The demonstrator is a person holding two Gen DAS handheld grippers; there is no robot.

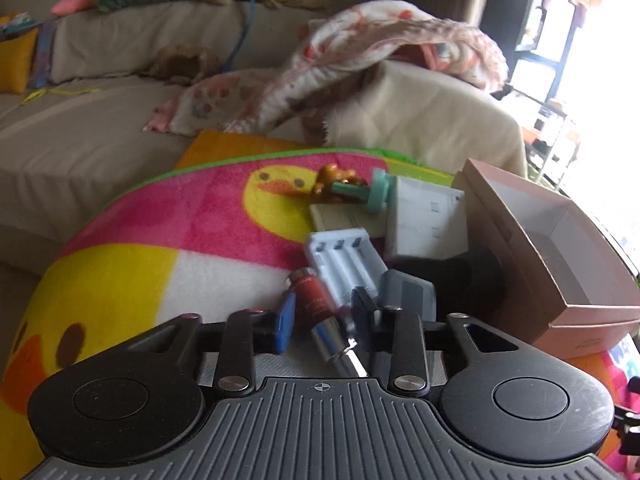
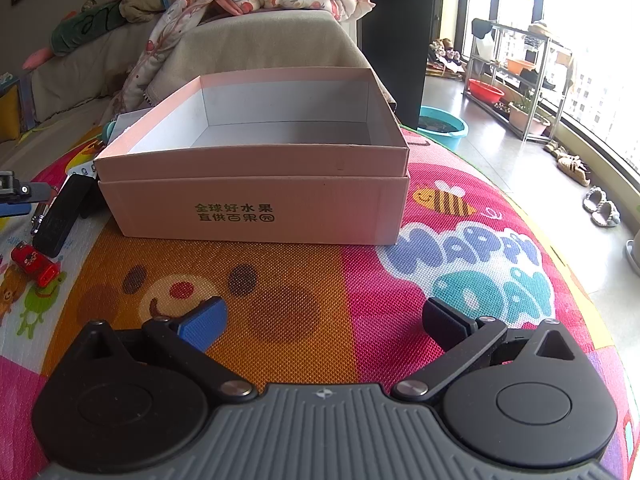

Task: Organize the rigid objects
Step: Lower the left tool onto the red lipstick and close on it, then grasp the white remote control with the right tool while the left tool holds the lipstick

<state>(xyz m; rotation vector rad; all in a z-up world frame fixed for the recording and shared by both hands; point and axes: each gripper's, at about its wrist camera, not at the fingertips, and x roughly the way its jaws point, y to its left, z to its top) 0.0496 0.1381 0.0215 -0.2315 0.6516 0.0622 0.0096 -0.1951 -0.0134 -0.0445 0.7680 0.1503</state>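
In the left wrist view my left gripper [image 1: 326, 322] is narrowed around a red and silver cylinder [image 1: 318, 312] lying on the colourful mat. Just beyond it are a white battery charger [image 1: 346, 264], a black object [image 1: 468, 276], a white box [image 1: 426, 220], a teal peg toy [image 1: 370, 194] and a gold figure [image 1: 332, 184]. The pink cardboard box [image 1: 552, 248] stands at the right. In the right wrist view my right gripper [image 2: 326, 320] is open and empty, in front of the pink box [image 2: 256, 196], whose inside looks empty.
In the right wrist view a small red item [image 2: 34, 266] and a black device [image 2: 60, 216] lie left of the box. A beige sofa [image 1: 80, 128] with blankets stands behind the mat. A tiled floor with a blue basin [image 2: 444, 126] and a rack lies to the right.
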